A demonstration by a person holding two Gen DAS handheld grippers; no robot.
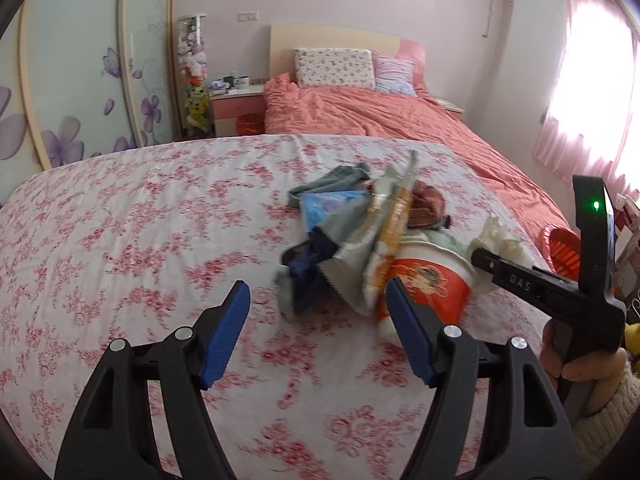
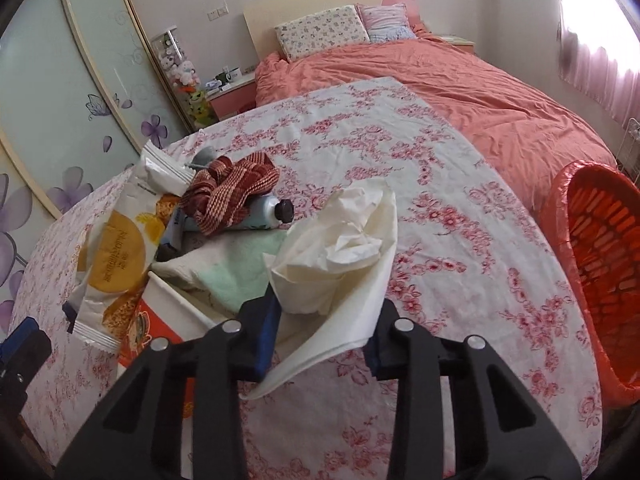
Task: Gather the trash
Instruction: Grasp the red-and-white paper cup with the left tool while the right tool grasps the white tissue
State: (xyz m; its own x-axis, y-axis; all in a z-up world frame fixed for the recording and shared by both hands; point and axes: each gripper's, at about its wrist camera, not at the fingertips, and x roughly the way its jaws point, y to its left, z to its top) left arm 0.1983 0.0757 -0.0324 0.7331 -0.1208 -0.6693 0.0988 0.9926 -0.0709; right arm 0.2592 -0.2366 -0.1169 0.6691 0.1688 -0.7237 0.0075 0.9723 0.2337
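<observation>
Left wrist view: left gripper [image 1: 316, 304] with jaws wide, nothing between them, hovering over the floral tablecloth [image 1: 140, 240] on the tabletop. Just ahead is a blurred trash pile: snack wrapper [image 1: 394, 216], red paper cup [image 1: 428, 284] on its side, dark blue cloth [image 1: 310, 268], teal cloth [image 1: 340, 178]. The cup touches the inner right finger's tip region. The right gripper's body [image 1: 552, 280] comes in from the right, held by a hand [image 1: 580, 364], its tip at a crumpled white tissue [image 1: 500, 240].

Right wrist view: right gripper [image 2: 320, 320] with jaws narrowed onto the crumpled white tissue [image 2: 340, 248], pinching its lower part; the tissue stands up between the fingers, beside the pile. Nearby: snack wrapper [image 2: 116, 256], red striped cloth [image 2: 232, 192], black-capped bottle [image 2: 272, 212], pale green towel [image 2: 228, 268]. Orange waste basket [image 2: 600, 264] at the right tabletop edge. Pink bed [image 2: 460, 92] behind.
</observation>
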